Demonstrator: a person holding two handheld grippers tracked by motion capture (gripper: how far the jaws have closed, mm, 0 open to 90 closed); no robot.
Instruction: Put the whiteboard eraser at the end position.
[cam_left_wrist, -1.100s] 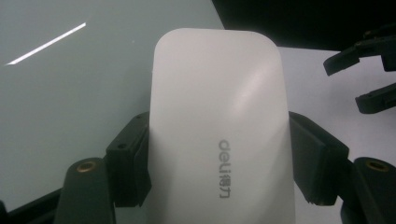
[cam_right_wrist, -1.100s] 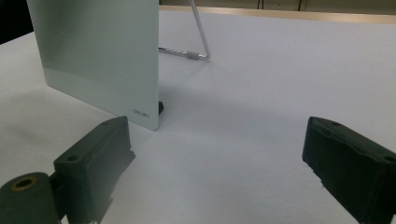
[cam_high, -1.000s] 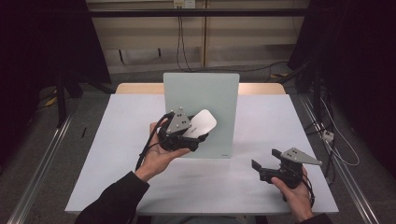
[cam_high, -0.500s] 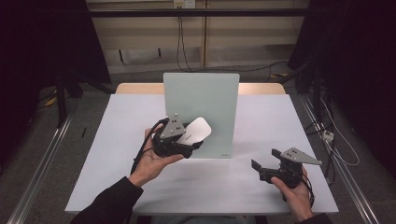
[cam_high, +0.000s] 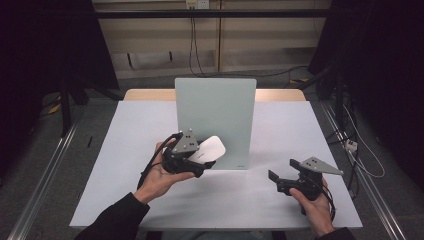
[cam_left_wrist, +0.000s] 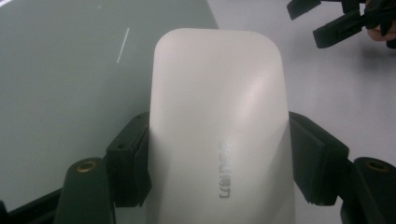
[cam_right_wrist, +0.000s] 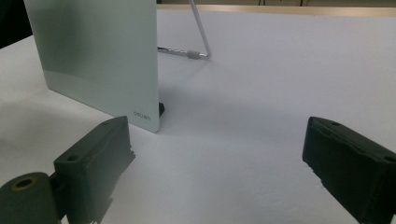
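White eraser (cam_left_wrist: 217, 130) sits clamped in the left gripper's (cam_high: 197, 160) jaws, low against the glass board (cam_high: 215, 117); wiping looks next. Right gripper (cam_high: 287, 181) waits at four o'clock, jaws wide apart.

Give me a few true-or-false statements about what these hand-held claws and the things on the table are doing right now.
1. The left gripper is clamped on a white eraser. True.
2. The right gripper holds something too. False: its jaws stand wide apart with nothing between them.
3. The pale green board lies flat on the table. False: it stands upright, propped by a wire stand behind it.
4. The eraser is in front of the board. True.
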